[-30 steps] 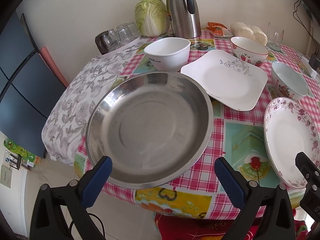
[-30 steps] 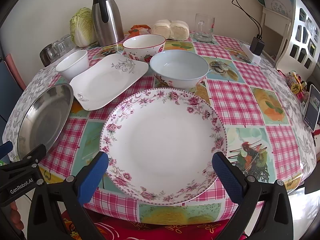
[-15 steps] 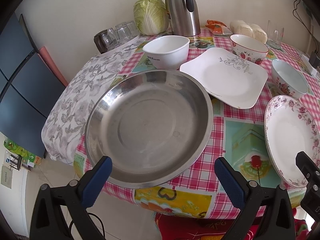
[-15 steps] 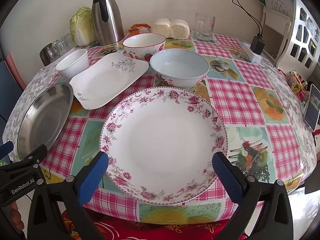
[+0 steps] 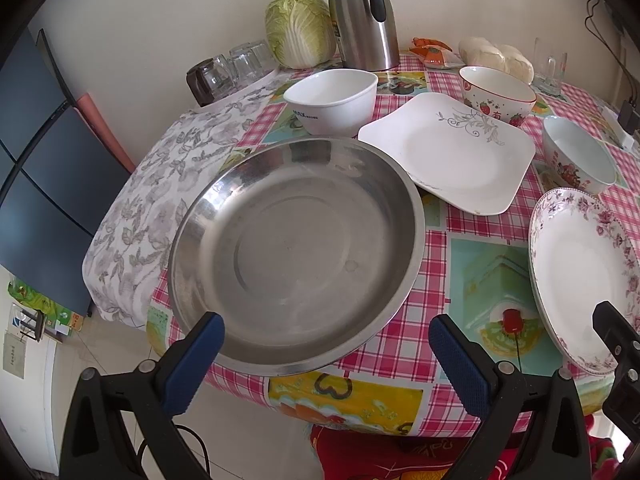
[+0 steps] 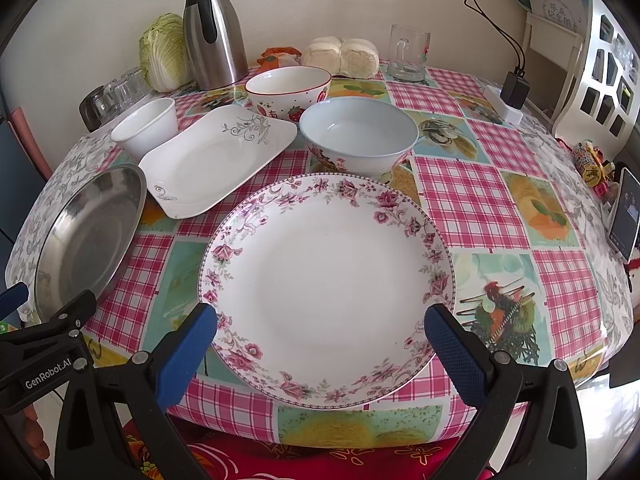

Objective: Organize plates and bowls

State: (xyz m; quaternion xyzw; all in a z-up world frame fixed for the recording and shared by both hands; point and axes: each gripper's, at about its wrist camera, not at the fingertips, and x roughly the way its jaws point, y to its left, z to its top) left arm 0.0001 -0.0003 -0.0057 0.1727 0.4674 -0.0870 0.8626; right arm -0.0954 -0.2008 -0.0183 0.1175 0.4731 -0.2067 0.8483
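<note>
A steel dish (image 5: 296, 252) lies at the table's near left edge, partly overhanging it. My left gripper (image 5: 326, 340) is open, its blue pads on either side of the dish's near rim, holding nothing. The floral round plate (image 6: 328, 280) lies before my right gripper (image 6: 320, 332), also open, straddling its near rim. Behind them sit a white square plate (image 5: 448, 156), a plain white bowl (image 5: 332, 98), a strawberry bowl (image 6: 288, 90) and a pale blue bowl (image 6: 358, 134).
At the back stand a steel thermos (image 6: 214, 32), a cabbage (image 5: 300, 32), upturned glasses (image 5: 228, 70), buns (image 6: 340, 56) and a glass mug (image 6: 408, 54). A phone (image 6: 624, 216) leans at the right edge. A dark chair (image 5: 44, 152) is left of the table.
Both grippers stay open. The left wrist view has shifted slightly; the dish sits a little higher in frame. The right view is nearly unchanged.
</note>
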